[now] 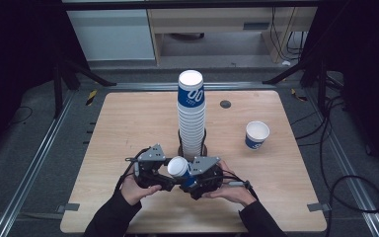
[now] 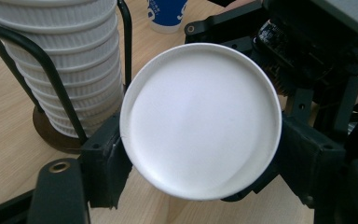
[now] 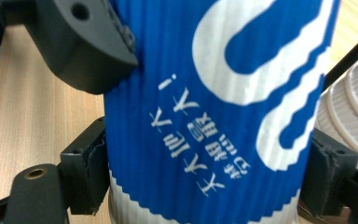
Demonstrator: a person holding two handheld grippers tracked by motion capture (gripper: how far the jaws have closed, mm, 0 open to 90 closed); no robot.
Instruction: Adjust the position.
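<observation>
Both grippers are on one paper cup (image 1: 179,168) at the near middle of the table (image 1: 128,128). The left gripper (image 1: 154,174) has the cup's white base end between its jaws; in the left gripper view that round base (image 2: 200,121) sits face-on with a black pad touching each side, so call it clamped on the cup. The right gripper (image 1: 203,177) holds the blue ribbed wall; in the right gripper view the cup (image 3: 214,112) runs top to bottom, printing upside down, with a pad against each flank, so it grips the cup too. No earlier look is on hand.

Moving outward: right behind the cup stands the tall stack of cups (image 1: 191,116) in its black wire holder (image 1: 181,143), close enough that the left gripper view shows the stack's ribbed rims (image 2: 60,56) and a wire upright just beside the held cup. Tight quarters there.

Room to move lies elsewhere: bare wood to the left, bare wood toward the near edge beneath the person's hands, and a wide patch on the right up to a single upright cup (image 1: 256,135), well apart from the grippers. A small dark disc (image 1: 225,104) sits near the far edge.

The high view gives the layout and table edges; the left gripper view alone shows the base's clean white face, the right gripper view the lettering.
</observation>
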